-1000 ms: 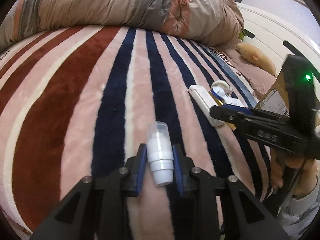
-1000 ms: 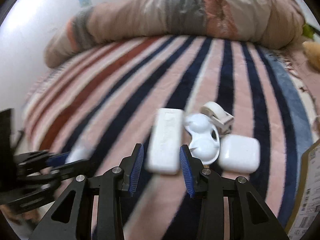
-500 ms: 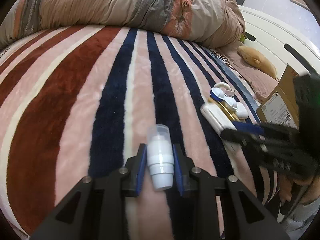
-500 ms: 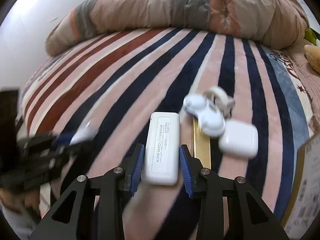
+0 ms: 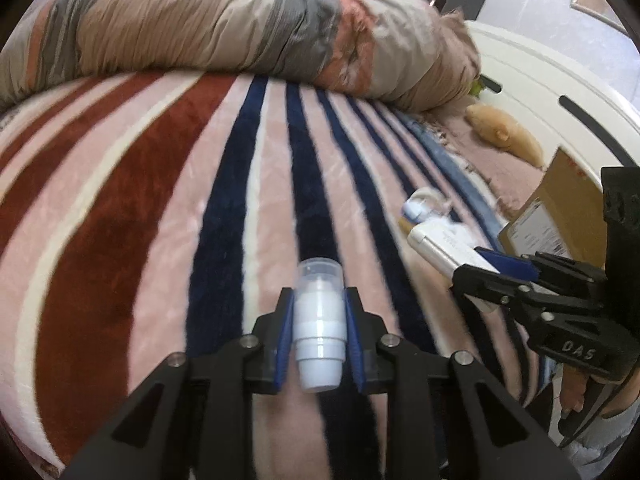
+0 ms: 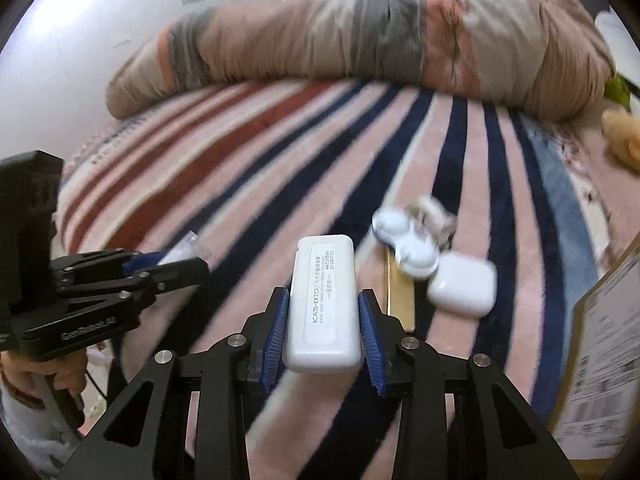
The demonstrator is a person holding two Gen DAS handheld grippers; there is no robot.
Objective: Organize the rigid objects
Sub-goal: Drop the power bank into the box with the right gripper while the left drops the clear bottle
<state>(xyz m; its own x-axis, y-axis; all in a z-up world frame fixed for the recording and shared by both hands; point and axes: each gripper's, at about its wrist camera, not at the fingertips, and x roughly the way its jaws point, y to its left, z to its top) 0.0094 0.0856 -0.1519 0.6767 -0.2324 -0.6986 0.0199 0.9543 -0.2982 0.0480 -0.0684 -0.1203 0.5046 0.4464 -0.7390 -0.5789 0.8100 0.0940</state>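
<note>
My left gripper (image 5: 319, 312) is shut on a small white bottle with a clear cap (image 5: 319, 320) and holds it above the striped blanket (image 5: 160, 216). My right gripper (image 6: 323, 312) is shut on a flat white rectangular case (image 6: 324, 300) with printed text, lifted off the blanket. In the left wrist view the right gripper (image 5: 480, 268) shows at the right with the white case (image 5: 436, 248). On the blanket lie a white contact-lens case (image 6: 404, 240), a white earbuds case (image 6: 462, 288), a tape roll (image 6: 430, 208) and a gold strip (image 6: 398, 296).
A rolled duvet (image 5: 248, 36) lies across the far side of the bed. A cardboard box (image 6: 596, 360) stands at the right edge. A plush toy (image 5: 504, 136) lies near the white headboard (image 5: 560, 92). The left gripper (image 6: 160, 268) shows at the left in the right wrist view.
My right gripper closed on the white case and lifted it off the blanket, back from the other white items. My left gripper kept hold of the bottle and rose a little.
</note>
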